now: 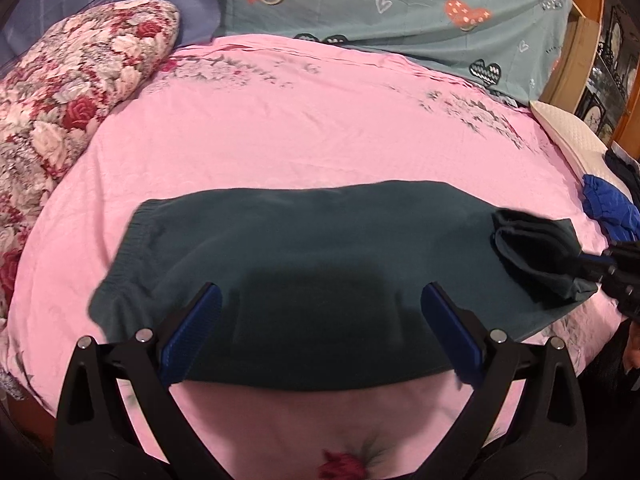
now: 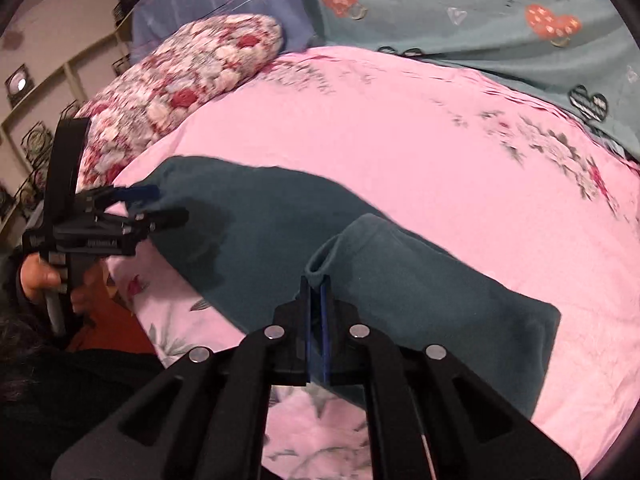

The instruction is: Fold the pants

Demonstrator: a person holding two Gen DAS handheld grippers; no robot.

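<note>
A bed (image 1: 280, 128) covered with a pink flowered sheet fills both views, with a teal quilt (image 1: 400, 12) printed with hearts along its far edge and a red-and-white rose-patterned pillow (image 1: 68, 92) at its far left corner. The dark green pants (image 1: 304, 264) lie flat across the near part of the bed, waistband toward the rose pillow and the legs running the other way, toward a white pillow (image 1: 568, 140) and a crumpled blue cloth (image 1: 608, 212) at the right edge of the bed.

The left tongs (image 1: 320, 312) hover over the middle of the pants near their front edge, blue pads wide apart with nothing between them. Seen from the right wrist, the same left tongs (image 2: 160, 204) sit at the waistband end of the pants, held by a hand (image 2: 40, 276).

The right tongs (image 2: 316, 292) are pressed together on a lifted fold of the leg end of the pants (image 2: 420, 276), the cloth bunching up just beyond the fingertips. From the left wrist, the right tongs (image 1: 600, 260) show at the leg end beside the blue cloth, with the gathered fabric standing up off the bed.
</note>
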